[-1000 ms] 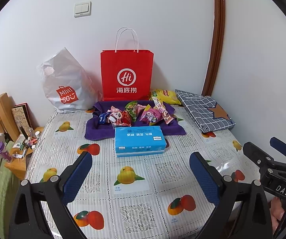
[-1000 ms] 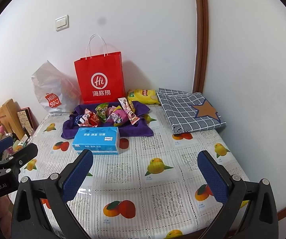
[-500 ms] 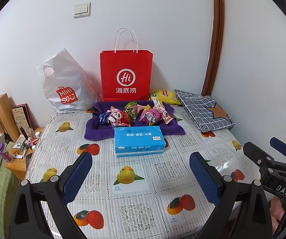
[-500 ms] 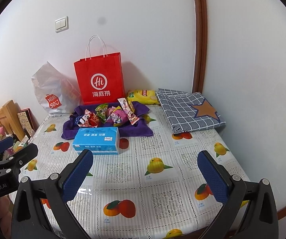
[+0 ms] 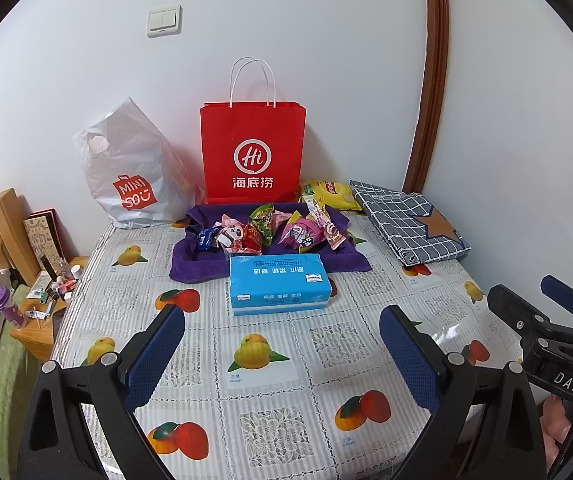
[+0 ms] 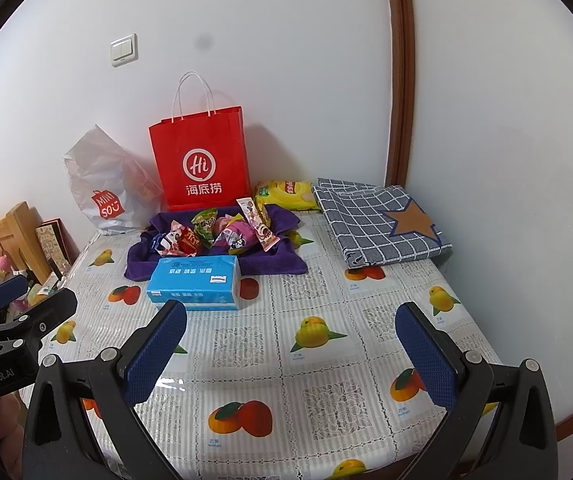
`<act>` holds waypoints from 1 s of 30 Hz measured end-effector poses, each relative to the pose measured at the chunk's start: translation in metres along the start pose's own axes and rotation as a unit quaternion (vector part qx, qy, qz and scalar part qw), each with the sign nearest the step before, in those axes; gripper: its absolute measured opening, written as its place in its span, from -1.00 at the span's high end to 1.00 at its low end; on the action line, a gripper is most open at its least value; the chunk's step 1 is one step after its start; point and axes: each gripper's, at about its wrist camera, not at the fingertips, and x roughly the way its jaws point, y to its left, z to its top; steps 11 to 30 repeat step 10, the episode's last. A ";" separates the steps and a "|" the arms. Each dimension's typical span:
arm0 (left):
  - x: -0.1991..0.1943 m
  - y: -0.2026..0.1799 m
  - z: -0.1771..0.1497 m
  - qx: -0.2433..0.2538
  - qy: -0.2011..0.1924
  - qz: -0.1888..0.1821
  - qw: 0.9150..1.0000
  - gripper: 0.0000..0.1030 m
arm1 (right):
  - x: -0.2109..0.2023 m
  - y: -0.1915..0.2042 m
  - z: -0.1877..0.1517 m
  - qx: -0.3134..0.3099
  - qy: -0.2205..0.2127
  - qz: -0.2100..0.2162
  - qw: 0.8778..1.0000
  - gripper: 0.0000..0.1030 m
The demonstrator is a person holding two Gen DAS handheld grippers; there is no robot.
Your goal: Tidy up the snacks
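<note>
We hold both grippers low over the near end of the table (image 5: 270, 432), which is covered in a cloth printed with fruit. Our left gripper (image 5: 282, 344) has its blue-padded fingers (image 5: 154, 356) spread wide with nothing between them. Our right gripper (image 6: 290, 348) is the same story: fingers (image 6: 154, 352) wide apart, gripping nothing. In the left view the right gripper pokes in at the right edge; in the right view the left one sits at the left edge, so we have them side by side and well apart.

Up ahead, there are the snacks (image 5: 274, 230): a heap of bright wrappers lying on a purple towel (image 5: 206, 268) at the far half of the table. A long pink packet (image 6: 257, 224) lies slanted at the right of the heap. Just in front of the towel, touching its near edge, a blue tissue pack (image 5: 280, 290) lies flat.

Behind the towel a red paper bag (image 5: 252, 152) stands upright against the wall, and to its left leans a white plastic bag (image 5: 126, 176). A yellow packet (image 6: 284, 196) rests to the right of the red bag, beside a folded grey checked cloth (image 6: 378, 220) with a brown star. Neither gripper touches anything.
</note>
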 end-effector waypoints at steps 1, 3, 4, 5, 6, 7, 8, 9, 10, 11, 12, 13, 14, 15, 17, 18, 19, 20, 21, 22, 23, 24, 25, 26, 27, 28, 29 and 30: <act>0.000 0.000 0.000 0.000 0.000 0.000 1.000 -0.92 | 0.000 0.000 0.000 0.000 0.000 0.000 1.000 -1.00; 0.000 0.000 0.000 0.000 0.000 0.001 1.000 -0.92 | 0.000 0.000 0.000 -0.001 0.000 -0.001 1.000 -1.00; 0.000 0.000 0.000 0.001 0.000 0.001 1.000 -0.92 | 0.000 0.000 0.000 -0.001 0.000 -0.001 1.000 -1.00; 0.000 0.000 0.000 0.000 0.000 0.000 1.000 -0.92 | 0.000 0.000 0.000 0.000 0.000 0.000 1.000 -1.00; 0.000 0.000 0.000 0.000 0.000 0.000 1.000 -0.92 | 0.000 0.000 0.000 0.000 0.000 0.000 1.000 -1.00; -0.001 -0.001 0.000 -0.001 0.000 0.001 1.000 -0.92 | 0.000 0.000 0.000 0.000 0.000 0.000 1.000 -1.00; -0.001 0.000 0.001 -0.001 -0.001 0.003 1.000 -0.92 | 0.000 0.000 0.000 0.000 0.000 0.000 1.000 -1.00; -0.002 0.000 0.001 0.000 -0.001 0.005 1.000 -0.92 | 0.000 0.000 0.000 -0.001 0.000 0.000 1.000 -1.00; -0.003 0.000 0.002 0.002 -0.002 0.006 1.000 -0.92 | 0.000 0.001 0.000 -0.001 -0.001 0.000 1.000 -1.00; -0.003 0.000 0.002 0.002 -0.002 0.006 1.000 -0.92 | 0.000 0.001 0.000 -0.001 -0.001 0.000 1.000 -1.00; -0.003 0.000 0.002 0.002 -0.002 0.006 1.000 -0.92 | 0.000 0.001 0.000 -0.001 -0.001 0.000 1.000 -1.00; -0.003 0.000 0.002 0.002 -0.002 0.006 1.000 -0.92 | 0.000 0.001 0.000 -0.001 -0.001 0.000 1.000 -1.00; -0.003 0.000 0.002 0.002 -0.002 0.006 1.000 -0.92 | 0.000 0.001 0.000 -0.001 -0.001 0.000 1.000 -1.00; -0.003 0.000 0.002 0.002 -0.002 0.006 1.000 -0.92 | 0.000 0.001 0.000 -0.001 -0.001 0.000 1.000 -1.00; -0.003 0.000 0.002 0.002 -0.002 0.006 1.000 -0.92 | 0.000 0.001 0.000 -0.001 -0.001 0.000 1.000 -1.00; -0.003 0.000 0.002 0.002 -0.002 0.006 1.000 -0.92 | 0.000 0.001 0.000 -0.001 -0.001 0.000 1.000 -1.00; -0.003 0.000 0.002 0.002 -0.002 0.006 1.000 -0.92 | 0.000 0.001 0.000 -0.001 -0.001 0.000 1.000 -1.00; -0.003 0.000 0.002 0.002 -0.002 0.006 1.000 -0.92 | 0.000 0.001 0.000 -0.001 -0.001 0.000 1.000 -1.00; -0.003 0.000 0.002 0.002 -0.002 0.006 1.000 -0.92 | 0.000 0.001 0.000 -0.001 -0.001 0.000 1.000 -1.00; -0.003 0.000 0.002 0.002 -0.002 0.006 1.000 -0.92 | 0.000 0.001 0.000 -0.001 -0.001 0.000 1.000 -1.00; -0.003 0.000 0.002 0.002 -0.002 0.006 1.000 -0.92 | 0.000 0.001 0.000 -0.001 -0.001 0.000 1.000 -1.00; -0.003 0.000 0.002 0.002 -0.002 0.006 1.000 -0.92 | 0.000 0.001 0.000 -0.001 -0.001 0.000 1.000 -1.00; -0.003 0.000 0.002 0.002 -0.002 0.006 1.000 -0.92 | 0.000 0.001 0.000 -0.001 -0.001 0.000 1.000 -1.00; -0.003 0.000 0.002 0.002 -0.002 0.006 1.000 -0.92 | 0.000 0.001 0.000 -0.001 -0.001 0.000 1.000 -1.00; -0.003 0.000 0.002 0.002 -0.002 0.006 1.000 -0.92 | 0.000 0.001 0.000 -0.001 -0.001 0.000 1.000 -1.00; -0.003 0.000 0.002 0.002 -0.002 0.006 1.000 -0.92 | 0.000 0.001 0.000 -0.001 -0.001 0.000 1.000 -1.00; -0.003 0.000 0.002 0.002 -0.002 0.006 1.000 -0.92 | 0.000 0.001 0.000 -0.001 -0.001 0.000 1.000 -1.00; -0.003 0.000 0.002 0.002 -0.002 0.006 1.000 -0.92 | 0.000 0.001 0.000 -0.001 -0.001 0.000 1.000 -1.00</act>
